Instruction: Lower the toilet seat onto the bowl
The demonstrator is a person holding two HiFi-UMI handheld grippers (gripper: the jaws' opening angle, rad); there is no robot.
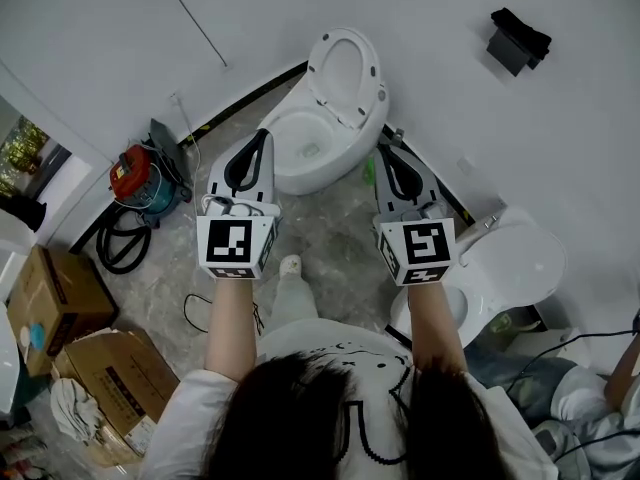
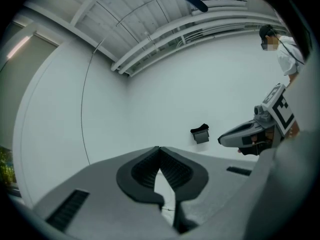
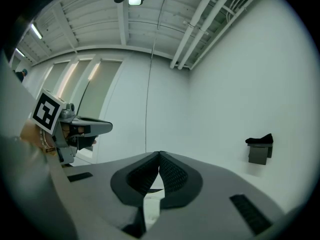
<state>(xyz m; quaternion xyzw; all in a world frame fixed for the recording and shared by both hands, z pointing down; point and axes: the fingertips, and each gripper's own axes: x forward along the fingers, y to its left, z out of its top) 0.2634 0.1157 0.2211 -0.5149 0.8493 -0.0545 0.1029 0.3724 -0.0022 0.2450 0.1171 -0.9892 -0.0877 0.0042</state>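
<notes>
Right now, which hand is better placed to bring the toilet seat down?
Probably the right. In the head view the right gripper points closer to the edge of the raised seat behind the bowl. The left gripper sits farther from it. Both are shut and empty.

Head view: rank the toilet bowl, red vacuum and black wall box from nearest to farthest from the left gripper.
1. Toilet bowl, just right of the left gripper.
2. Red vacuum, on the floor at left.
3. Black wall box, far upper right.
</notes>
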